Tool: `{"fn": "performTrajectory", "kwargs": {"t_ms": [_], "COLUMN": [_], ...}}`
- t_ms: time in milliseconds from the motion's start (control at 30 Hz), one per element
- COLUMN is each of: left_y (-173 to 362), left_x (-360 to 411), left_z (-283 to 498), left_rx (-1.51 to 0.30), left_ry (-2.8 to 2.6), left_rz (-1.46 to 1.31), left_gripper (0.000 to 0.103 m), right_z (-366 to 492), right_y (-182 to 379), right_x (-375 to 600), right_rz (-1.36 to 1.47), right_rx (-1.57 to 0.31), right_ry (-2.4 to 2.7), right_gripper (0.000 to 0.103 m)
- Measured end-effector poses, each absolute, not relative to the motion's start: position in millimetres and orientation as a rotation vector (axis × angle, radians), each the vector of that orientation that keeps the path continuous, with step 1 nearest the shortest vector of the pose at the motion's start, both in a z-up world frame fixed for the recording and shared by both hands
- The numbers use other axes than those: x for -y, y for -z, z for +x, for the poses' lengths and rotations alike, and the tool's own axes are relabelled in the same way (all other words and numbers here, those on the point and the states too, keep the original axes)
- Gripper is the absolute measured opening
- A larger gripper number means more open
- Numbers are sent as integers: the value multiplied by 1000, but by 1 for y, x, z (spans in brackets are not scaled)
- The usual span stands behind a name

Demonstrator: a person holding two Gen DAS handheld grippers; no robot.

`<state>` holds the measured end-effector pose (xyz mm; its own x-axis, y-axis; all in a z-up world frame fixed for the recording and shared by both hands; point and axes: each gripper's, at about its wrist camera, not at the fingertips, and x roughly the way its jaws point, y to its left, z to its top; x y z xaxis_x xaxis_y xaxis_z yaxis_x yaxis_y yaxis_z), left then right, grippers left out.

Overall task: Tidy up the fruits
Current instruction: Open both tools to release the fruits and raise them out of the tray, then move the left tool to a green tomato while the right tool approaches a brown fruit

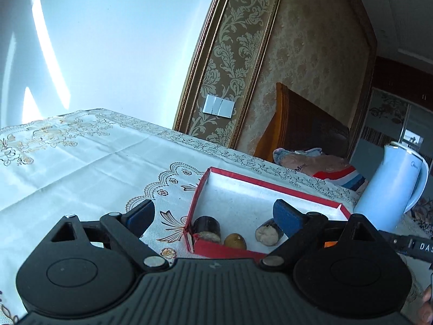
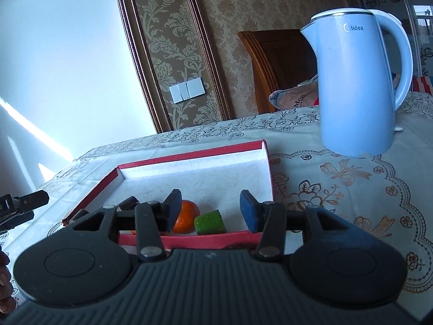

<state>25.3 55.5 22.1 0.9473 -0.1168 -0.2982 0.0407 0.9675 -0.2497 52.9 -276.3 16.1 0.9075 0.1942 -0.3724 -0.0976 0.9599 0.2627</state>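
Note:
A shallow red box with a white lining (image 1: 243,189) lies on the table; it also shows in the right wrist view (image 2: 194,173). In its near end lie two dark cut fruit pieces (image 1: 207,228) (image 1: 268,234) and a small brown fruit (image 1: 235,241). The right wrist view shows an orange fruit (image 2: 186,216) and a green cut piece (image 2: 209,222) inside the box. My left gripper (image 1: 213,215) is open and empty above the box's near left corner. My right gripper (image 2: 211,210) is open and empty above the orange and green pieces, touching neither.
A light blue electric kettle (image 2: 357,81) stands on the patterned tablecloth (image 2: 338,189) right of the box; it also shows in the left wrist view (image 1: 395,187). Behind the table are a wooden headboard (image 2: 278,62), bedding and a papered wall.

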Motion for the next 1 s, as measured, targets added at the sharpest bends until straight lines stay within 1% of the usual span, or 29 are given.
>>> {"fn": "performTrajectory", "kwargs": {"t_ms": [333,700,733,800,1000], "left_y": [-11,-5,-5,-4,-5], "left_x": [-31,-37,-37,-38,-35], "left_z": [-5,0,1,1,1], "left_rx": [-319,-349,-355,-360,-356], "left_ry": [101,74,73,73,78], "left_rz": [-66,-100,-102,-104,-92], "left_gripper": [95,95,95,95,95], "right_z": [22,31,33,39,50], "right_y": [-4,2,2,4,9], "right_x": [253,224,220,215,205], "right_rz": [137,55,42,18,-15], "right_rx": [-473,-522,-526,-545,-576], "right_ry": [-207,-240,-238,-231,-224], "right_gripper": [45,45,44,37,37]}}
